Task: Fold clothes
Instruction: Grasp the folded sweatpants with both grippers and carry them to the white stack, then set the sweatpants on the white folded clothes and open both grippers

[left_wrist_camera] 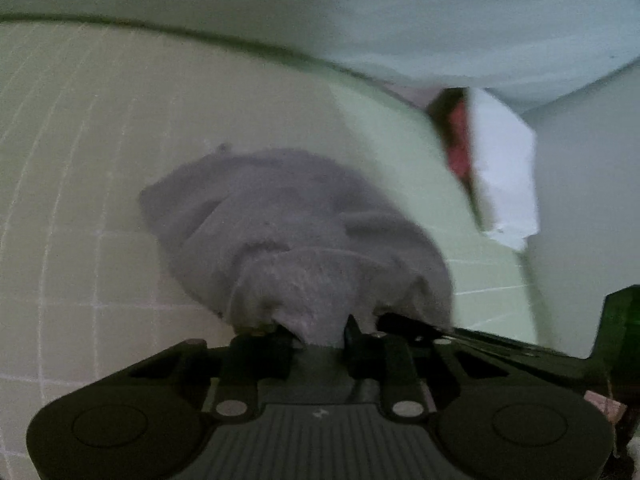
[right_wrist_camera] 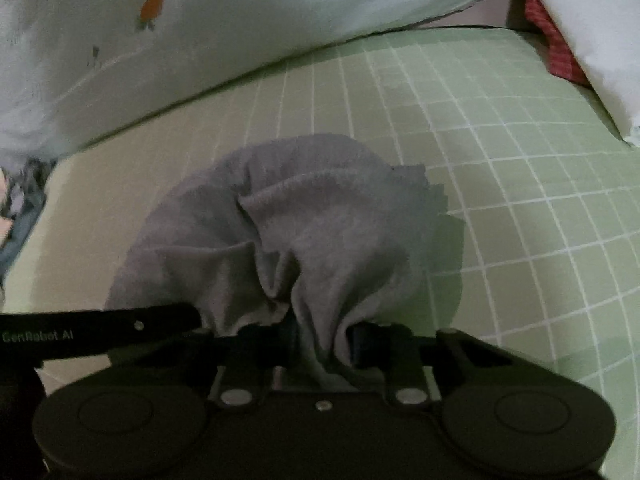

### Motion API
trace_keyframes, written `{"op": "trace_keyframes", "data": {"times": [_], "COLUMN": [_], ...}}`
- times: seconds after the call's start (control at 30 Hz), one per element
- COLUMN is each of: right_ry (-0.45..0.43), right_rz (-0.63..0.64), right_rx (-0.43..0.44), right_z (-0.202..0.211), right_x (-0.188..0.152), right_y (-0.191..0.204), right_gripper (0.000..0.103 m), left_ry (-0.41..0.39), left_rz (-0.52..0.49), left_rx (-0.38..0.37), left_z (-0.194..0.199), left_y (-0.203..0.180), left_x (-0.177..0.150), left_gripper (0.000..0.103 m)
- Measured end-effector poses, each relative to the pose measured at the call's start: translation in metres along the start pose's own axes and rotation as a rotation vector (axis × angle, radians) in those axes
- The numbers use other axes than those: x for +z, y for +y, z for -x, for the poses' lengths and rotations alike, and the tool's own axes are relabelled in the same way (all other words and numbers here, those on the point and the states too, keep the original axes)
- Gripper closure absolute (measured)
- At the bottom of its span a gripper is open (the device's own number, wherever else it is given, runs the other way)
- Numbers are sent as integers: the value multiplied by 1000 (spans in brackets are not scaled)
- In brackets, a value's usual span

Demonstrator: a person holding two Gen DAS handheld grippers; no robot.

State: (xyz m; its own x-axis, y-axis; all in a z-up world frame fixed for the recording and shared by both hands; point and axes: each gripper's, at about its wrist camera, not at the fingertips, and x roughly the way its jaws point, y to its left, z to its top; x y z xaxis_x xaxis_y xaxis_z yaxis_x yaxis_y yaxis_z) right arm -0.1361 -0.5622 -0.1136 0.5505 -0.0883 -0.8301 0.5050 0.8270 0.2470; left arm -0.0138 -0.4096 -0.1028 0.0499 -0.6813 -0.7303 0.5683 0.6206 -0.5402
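A grey cloth (left_wrist_camera: pixel 280 220) lies bunched on a pale green mat with a white grid (left_wrist_camera: pixel 80 200). My left gripper (left_wrist_camera: pixel 312 332) is shut on a gathered fold of that cloth, which fills the gap between its jaws. In the right wrist view the same grey cloth (right_wrist_camera: pixel 304 216) rises in folds from the green grid mat (right_wrist_camera: pixel 520 200). My right gripper (right_wrist_camera: pixel 320 340) is shut on another bunched edge of it. The left gripper's black finger (right_wrist_camera: pixel 100 326) reaches in from the left edge, close beside the right one.
A pale sheet with small orange prints (right_wrist_camera: pixel 160 40) runs along the mat's far edge. A white block with red fabric beside it (right_wrist_camera: pixel 580 40) sits at the far right corner, also seen as the white block (left_wrist_camera: pixel 504 168) in the left view.
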Motion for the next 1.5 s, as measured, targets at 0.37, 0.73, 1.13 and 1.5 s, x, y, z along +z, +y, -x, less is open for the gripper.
{"op": "trace_keyframes", "data": {"times": [0.37,0.73,1.13,1.5], "right_ry": [-165,-338,-487,-437], "right_rz": [-51,-51,6,-250], "right_rx": [-88,-203,-420,-515], "right_z": [71,132,145,73], "right_x": [20,94,276,237], "right_y": [-19,-160,-323,-369], "right_gripper": [81,81,70,18], "left_ry": [-41,-162,-271,-205], "left_rz": [-208,-310,-350,-377], "left_rx": [-111,-234,-173,47], "left_z": [-7,-96,-232,-266], "left_y": [-105,-264,-392,-326], "left_x": [20,75,206,184], "left_gripper": [79,78,54,18]}}
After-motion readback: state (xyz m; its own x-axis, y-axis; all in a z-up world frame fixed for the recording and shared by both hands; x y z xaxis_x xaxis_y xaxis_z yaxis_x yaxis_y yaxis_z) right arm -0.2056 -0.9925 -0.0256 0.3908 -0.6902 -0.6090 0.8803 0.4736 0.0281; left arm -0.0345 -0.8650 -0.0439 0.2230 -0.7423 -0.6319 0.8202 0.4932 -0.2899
